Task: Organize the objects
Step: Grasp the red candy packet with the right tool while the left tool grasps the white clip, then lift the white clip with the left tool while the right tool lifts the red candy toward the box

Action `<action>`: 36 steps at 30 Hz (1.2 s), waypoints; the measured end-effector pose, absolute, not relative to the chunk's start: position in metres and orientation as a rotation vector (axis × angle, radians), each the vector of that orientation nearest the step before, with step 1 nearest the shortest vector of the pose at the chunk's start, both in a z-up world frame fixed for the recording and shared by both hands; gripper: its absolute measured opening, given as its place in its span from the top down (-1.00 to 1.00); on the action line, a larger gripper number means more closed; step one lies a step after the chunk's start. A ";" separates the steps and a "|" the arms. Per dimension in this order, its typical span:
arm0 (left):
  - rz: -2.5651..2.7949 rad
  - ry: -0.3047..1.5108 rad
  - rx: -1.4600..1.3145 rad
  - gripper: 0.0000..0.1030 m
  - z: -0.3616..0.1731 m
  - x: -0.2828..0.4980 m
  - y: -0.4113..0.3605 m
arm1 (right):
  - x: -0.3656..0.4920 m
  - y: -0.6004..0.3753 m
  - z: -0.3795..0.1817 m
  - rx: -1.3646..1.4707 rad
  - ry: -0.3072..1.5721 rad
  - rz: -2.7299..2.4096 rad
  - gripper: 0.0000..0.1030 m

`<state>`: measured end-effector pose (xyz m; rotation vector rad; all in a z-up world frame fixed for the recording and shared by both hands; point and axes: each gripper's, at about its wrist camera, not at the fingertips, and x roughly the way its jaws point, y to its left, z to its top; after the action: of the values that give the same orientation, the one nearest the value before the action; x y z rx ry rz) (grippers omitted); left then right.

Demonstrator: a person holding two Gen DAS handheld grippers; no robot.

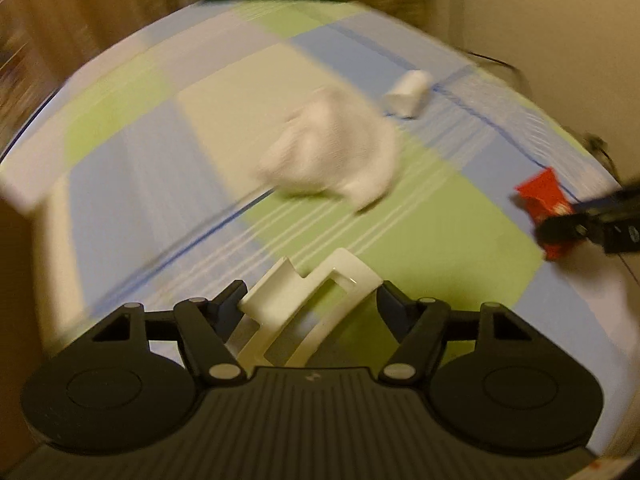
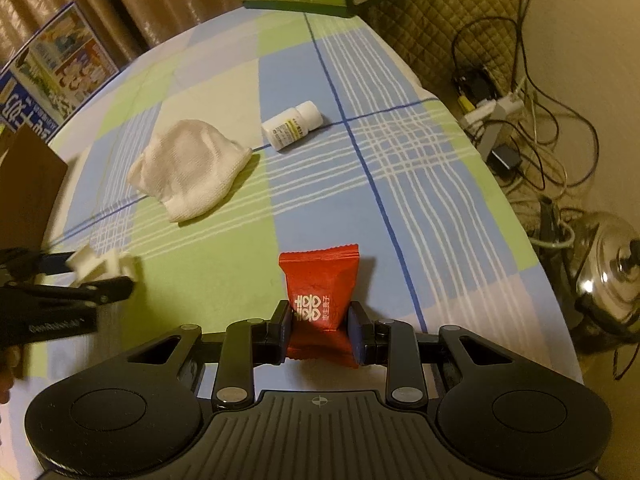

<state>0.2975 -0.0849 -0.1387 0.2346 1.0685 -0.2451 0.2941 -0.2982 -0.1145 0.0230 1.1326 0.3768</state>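
Left gripper [image 1: 310, 300]: white plastic clip [image 1: 308, 304] sits between its jaws, left pad touching; whether both pads press cannot be told.
White cloth [image 2: 188, 166]: crumpled on the checked bedsheet [image 2: 400, 184], beyond the clip.
Pill bottle [image 2: 292, 126]: on its side, right of the cloth.
Right gripper [image 2: 320, 330]: clamped on the red packet [image 2: 320, 292], upright between the pads.

Pot [image 2: 608, 276]: steel, lidded, on the floor, near right.
Cables [image 2: 532, 92]: tangled, far right.
Poster [image 2: 56, 76]: far left.

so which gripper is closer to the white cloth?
Left. The left gripper, with a white plastic clip, is nearer the white cloth; the right gripper sits farther back.
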 end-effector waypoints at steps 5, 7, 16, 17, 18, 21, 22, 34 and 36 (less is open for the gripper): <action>-0.159 1.072 0.150 -0.34 -0.137 0.285 -0.064 | 0.299 -0.293 -0.116 -0.013 1.124 0.391 0.47; -0.200 1.062 0.159 -0.44 -0.135 0.279 -0.061 | 0.301 -0.292 -0.116 -0.026 1.126 0.397 0.45; -0.304 1.029 0.337 0.02 -0.137 0.278 -0.068 | 0.307 -0.287 -0.117 -0.064 1.118 0.399 0.39; -0.303 1.030 0.343 0.02 -0.137 0.278 -0.069 | 0.307 -0.287 -0.117 -0.064 1.116 0.399 0.39; -0.296 1.031 0.340 0.03 -0.138 0.277 -0.068 | 0.307 -0.287 -0.117 -0.064 1.114 0.400 0.39; -0.266 1.040 0.306 0.03 -0.138 0.276 -0.065 | 0.308 -0.287 -0.118 -0.070 1.103 0.403 0.39; -0.248 1.045 0.281 0.03 -0.138 0.276 -0.064 | 0.308 -0.287 -0.118 -0.077 1.100 0.406 0.39; -0.137 1.082 0.017 0.04 -0.120 0.268 -0.042 | 0.291 -0.286 -0.107 -0.080 1.089 0.485 0.55; -0.135 1.070 -0.015 0.04 -0.112 0.263 -0.039 | 0.286 -0.285 -0.101 -0.062 1.083 0.507 0.55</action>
<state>0.2625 -0.0389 -0.1122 -0.0152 1.0695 -0.1350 0.2865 -0.2846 -0.1007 -0.0621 1.0835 0.5072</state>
